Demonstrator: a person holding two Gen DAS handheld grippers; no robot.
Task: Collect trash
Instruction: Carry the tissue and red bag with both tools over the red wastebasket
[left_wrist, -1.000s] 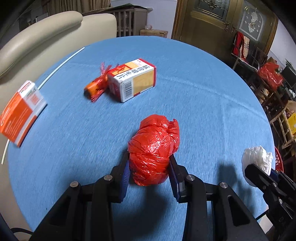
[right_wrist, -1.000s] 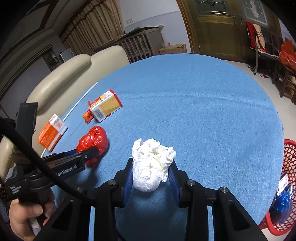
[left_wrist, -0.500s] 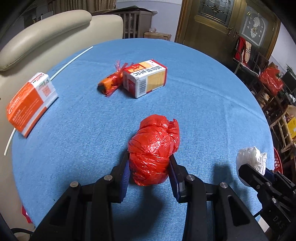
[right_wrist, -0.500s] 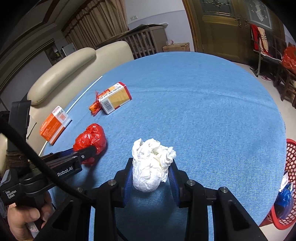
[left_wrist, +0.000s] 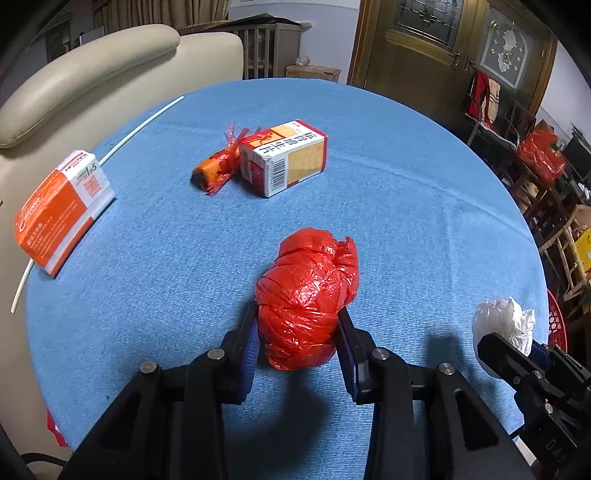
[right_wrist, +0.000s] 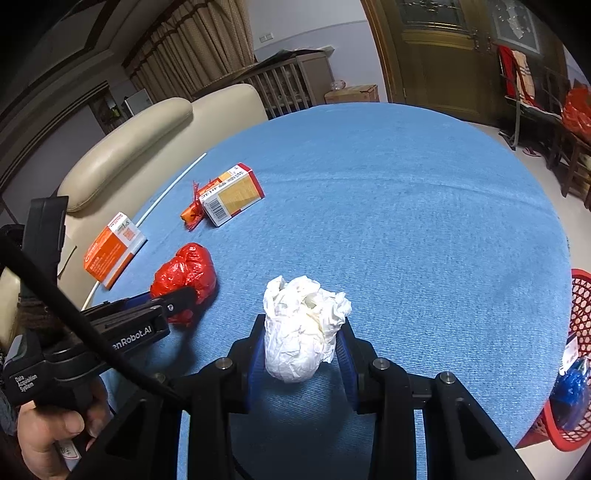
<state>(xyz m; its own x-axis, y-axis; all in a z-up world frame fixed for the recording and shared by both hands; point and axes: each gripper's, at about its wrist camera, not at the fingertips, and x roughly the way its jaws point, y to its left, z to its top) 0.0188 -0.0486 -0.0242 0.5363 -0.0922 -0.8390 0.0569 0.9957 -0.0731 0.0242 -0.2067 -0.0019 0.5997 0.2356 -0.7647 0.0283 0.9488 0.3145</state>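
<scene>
Red basket (right_wrist: 578, 354) cut off by frame edge; contents unclear

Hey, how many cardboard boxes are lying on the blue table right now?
2. The orange and white box lies at the table's left edge; the white and yellow box lies further in, touching an orange wrapper. None seems hidden.

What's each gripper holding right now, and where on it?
The left gripper pinches the red plastic bag wad across its lower sides. The right gripper pinches the crumpled white paper ball across its lower sides.
</scene>
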